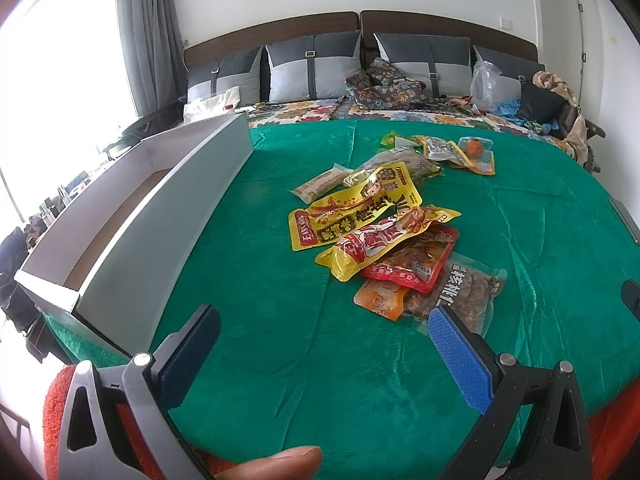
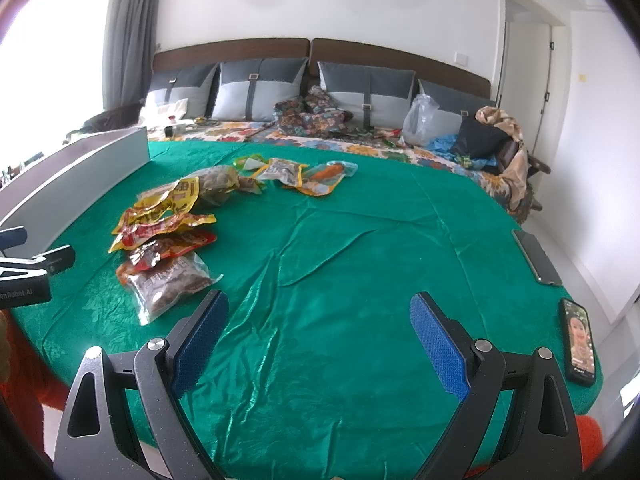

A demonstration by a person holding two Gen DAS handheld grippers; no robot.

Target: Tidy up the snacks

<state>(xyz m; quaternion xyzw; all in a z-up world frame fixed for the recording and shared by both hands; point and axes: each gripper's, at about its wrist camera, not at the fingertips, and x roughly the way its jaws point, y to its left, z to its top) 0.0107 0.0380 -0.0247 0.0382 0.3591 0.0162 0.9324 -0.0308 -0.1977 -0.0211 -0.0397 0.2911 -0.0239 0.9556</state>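
Several snack packets lie in a loose pile on the green cloth (image 1: pixel 320 360): yellow packets (image 1: pixel 356 210), a red packet (image 1: pixel 416 260) and a clear bag of walnuts (image 1: pixel 468 292). The pile also shows in the right wrist view (image 2: pixel 168 240). A long white cardboard box (image 1: pixel 132 220) stands open at the left. My left gripper (image 1: pixel 320 356) is open and empty, just short of the pile. My right gripper (image 2: pixel 318 340) is open and empty over bare cloth (image 2: pixel 360 260), to the right of the pile.
More packets (image 1: pixel 460 152) lie farther back. Two phones (image 2: pixel 536 258) (image 2: pixel 579 342) lie at the cloth's right edge. Pillows (image 1: pixel 312 66), clothes and a plastic bag (image 1: pixel 486 84) sit at the bed head. The left gripper's fingers show at the right wrist view's left edge (image 2: pixel 24 256).
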